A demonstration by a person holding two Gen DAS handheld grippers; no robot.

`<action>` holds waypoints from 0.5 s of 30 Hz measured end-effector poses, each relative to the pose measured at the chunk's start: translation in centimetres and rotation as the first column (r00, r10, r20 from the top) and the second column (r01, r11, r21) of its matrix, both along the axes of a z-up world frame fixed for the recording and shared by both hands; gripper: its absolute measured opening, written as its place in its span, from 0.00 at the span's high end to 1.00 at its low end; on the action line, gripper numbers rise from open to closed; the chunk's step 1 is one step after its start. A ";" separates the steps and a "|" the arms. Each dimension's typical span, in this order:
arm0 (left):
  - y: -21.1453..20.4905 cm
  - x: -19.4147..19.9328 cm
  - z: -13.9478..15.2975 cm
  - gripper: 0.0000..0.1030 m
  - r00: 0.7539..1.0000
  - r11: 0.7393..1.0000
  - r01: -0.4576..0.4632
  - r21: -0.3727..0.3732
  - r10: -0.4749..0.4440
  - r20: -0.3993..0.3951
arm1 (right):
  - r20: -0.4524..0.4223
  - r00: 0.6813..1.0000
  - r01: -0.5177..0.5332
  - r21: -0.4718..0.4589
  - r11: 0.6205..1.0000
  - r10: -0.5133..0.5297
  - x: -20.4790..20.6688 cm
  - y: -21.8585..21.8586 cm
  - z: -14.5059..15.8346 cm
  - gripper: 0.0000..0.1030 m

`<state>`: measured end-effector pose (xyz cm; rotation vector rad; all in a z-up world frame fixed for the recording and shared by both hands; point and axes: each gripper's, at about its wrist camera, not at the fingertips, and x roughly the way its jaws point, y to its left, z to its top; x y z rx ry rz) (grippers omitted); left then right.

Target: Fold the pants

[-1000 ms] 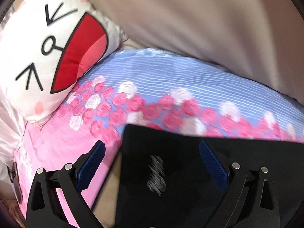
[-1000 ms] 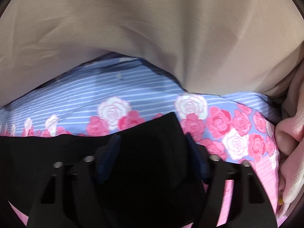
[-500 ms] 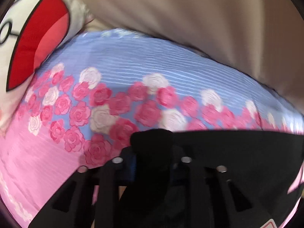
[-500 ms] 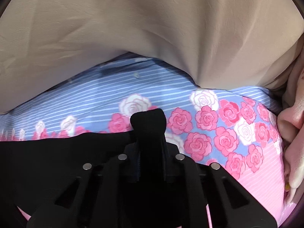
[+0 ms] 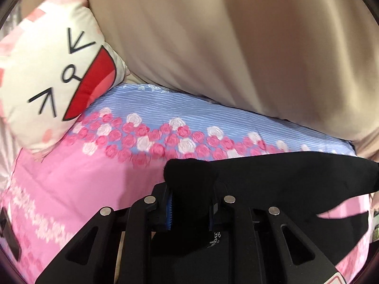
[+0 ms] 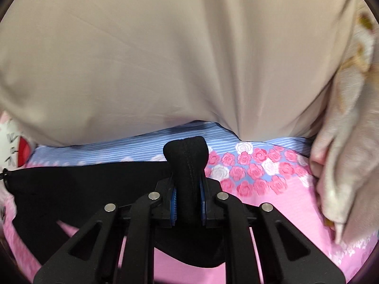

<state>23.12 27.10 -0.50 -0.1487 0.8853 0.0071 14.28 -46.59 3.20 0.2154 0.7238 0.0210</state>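
Observation:
Black pants [image 5: 296, 184] hang stretched above a pink and blue rose-patterned bedsheet [image 5: 71, 177]. My left gripper [image 5: 190, 209] is shut on a bunched corner of the cloth, which pokes out past its blue pads. In the right wrist view my right gripper [image 6: 187, 203] is shut on the opposite corner of the pants [image 6: 83, 184], a stitched seam standing up between its pads. The edge of the cloth runs taut from one grip to the other. The lower part of the pants droops under both grippers, out of sight.
A white cartoon-face pillow [image 5: 54, 78] lies at the sheet's far left. A big beige cushion or cover [image 6: 177, 59] rises along the back of the bed. A pale fluffy blanket [image 6: 343, 142] hangs at the right edge. The bedsheet [image 6: 272, 213] spreads below.
Both grippers went from open around the pants' corners to shut on them, then lifted the cloth off the sheet. The bed now looks farther away in both views.

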 end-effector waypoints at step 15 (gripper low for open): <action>0.1 -14.8 -8.6 0.77 0.965 0.998 -0.027 0.049 0.039 -0.259 | -0.322 0.945 0.041 -0.024 0.999 -0.047 -15.7 -2.0 -9.3 0.82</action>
